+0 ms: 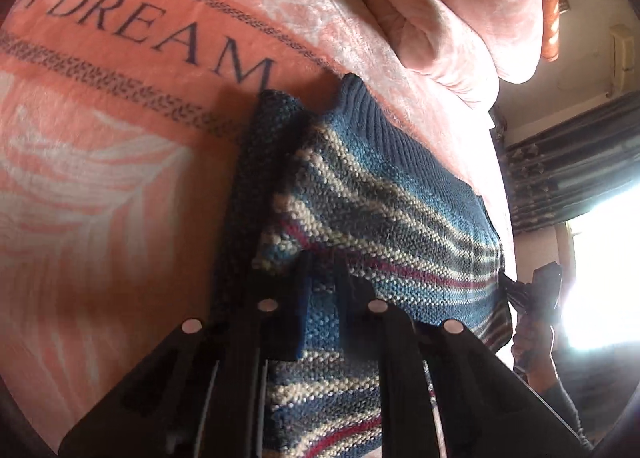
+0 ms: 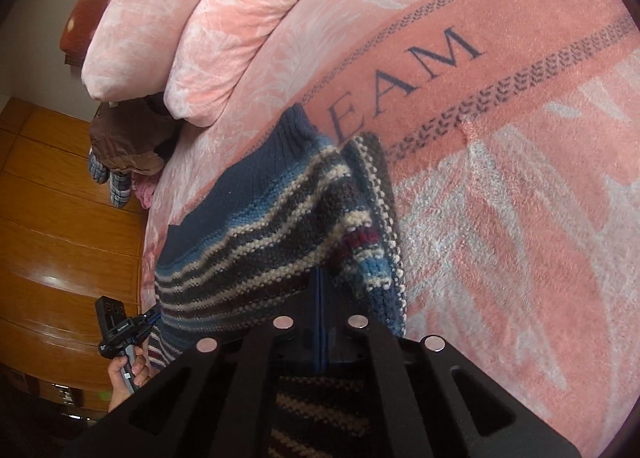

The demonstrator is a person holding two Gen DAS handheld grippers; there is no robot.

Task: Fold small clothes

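While the pink blanket (image 1: pixel 120 185) covers the bed, the striped sweater (image 1: pixel 380 209) hangs above it, stretched sideways between the left gripper (image 1: pixel 320 282) and right gripper (image 2: pixel 320 294), both fingers clamping its near edge.

I see one knitted sweater (image 1: pixel 384 217), striped in blue, grey and cream with a few dark red bands and a plain ribbed navy hem (image 2: pixel 276 153). It is lifted at my end and stretched between both tools, its far hem edge reaching down to the pink bed blanket. One side is doubled over on itself into a thick folded ridge (image 2: pixel 376 217). In the left wrist view that fold hangs as a dark strip (image 1: pixel 256 185) beside the striped panel.
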